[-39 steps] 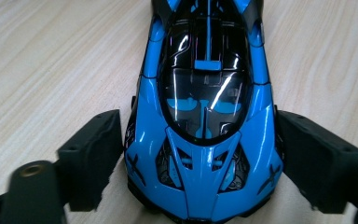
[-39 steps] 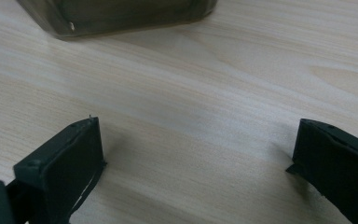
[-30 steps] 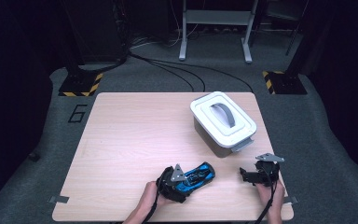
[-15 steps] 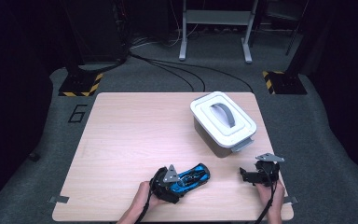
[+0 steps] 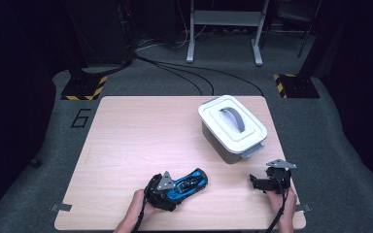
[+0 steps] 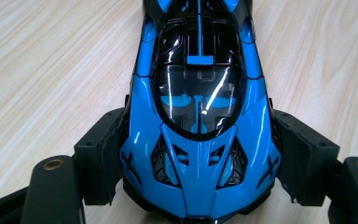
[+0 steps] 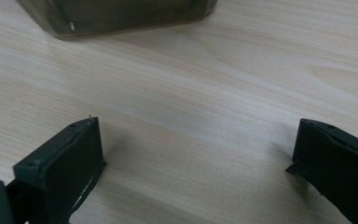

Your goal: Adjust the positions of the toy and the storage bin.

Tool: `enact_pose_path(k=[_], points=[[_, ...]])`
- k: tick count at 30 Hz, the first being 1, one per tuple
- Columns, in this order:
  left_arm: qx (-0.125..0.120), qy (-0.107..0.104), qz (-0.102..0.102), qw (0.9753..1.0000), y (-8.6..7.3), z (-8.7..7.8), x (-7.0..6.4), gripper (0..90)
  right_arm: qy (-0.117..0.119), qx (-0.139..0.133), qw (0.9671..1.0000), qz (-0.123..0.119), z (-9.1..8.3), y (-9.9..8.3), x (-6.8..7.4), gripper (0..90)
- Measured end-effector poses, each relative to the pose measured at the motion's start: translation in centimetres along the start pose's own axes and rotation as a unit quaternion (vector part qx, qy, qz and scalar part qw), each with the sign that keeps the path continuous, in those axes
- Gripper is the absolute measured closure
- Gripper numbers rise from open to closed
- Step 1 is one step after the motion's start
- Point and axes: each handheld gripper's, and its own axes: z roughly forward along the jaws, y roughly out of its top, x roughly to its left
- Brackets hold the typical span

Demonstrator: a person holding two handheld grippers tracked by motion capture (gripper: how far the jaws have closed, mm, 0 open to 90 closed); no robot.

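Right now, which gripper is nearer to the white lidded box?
Right. The right gripper sits open just in front of the white lidded box, near its front corner. The left gripper is farther off toward the table's left, shut on the blue toy car.

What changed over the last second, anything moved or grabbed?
The left claw and the blue toy car between its jaws slid a little toward the table's near-left; in the left gripper view both pads press the car's sides. The right claw stayed open and in place near the right edge, and the lidded white container did not move.
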Motion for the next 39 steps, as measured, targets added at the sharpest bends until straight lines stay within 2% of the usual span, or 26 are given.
enact_pose_path(k=[10,15,20,26,33,37,39], points=[[-0.002,0.019,-0.018,0.9997,-1.6,-1.5,0.9,26.3,-0.001,0.000,1.0000,0.000,0.0,0.0,0.0,1.0],[-0.004,0.027,-0.033,0.9991,-2.4,-2.1,1.5,26.3,-0.001,0.000,1.0000,0.000,0.0,0.0,0.0,1.0],[-0.005,0.040,-0.038,0.9984,-2.9,-2.7,1.9,26.3,-0.002,0.000,1.0000,0.000,0.0,0.0,0.0,1.0],[0.000,0.045,-0.044,0.9980,-3.6,-3.5,2.7,26.3,-0.002,0.000,1.0000,0.000,0.0,0.0,0.0,0.9],[0.001,0.059,-0.052,0.9969,-4.3,-4.2,3.3,26.3,-0.002,0.000,1.0000,0.000,0.0,0.0,0.0,0.9],[-0.001,0.072,-0.064,0.9953,-4.9,-4.7,3.7,26.3,-0.002,0.000,1.0000,0.000,0.0,0.0,0.0,1.0],[0.001,0.069,-0.067,0.9954,-5.1,-5.0,3.9,26.3,-0.002,0.000,1.0000,0.000,0.0,0.0,0.0,0.9]])
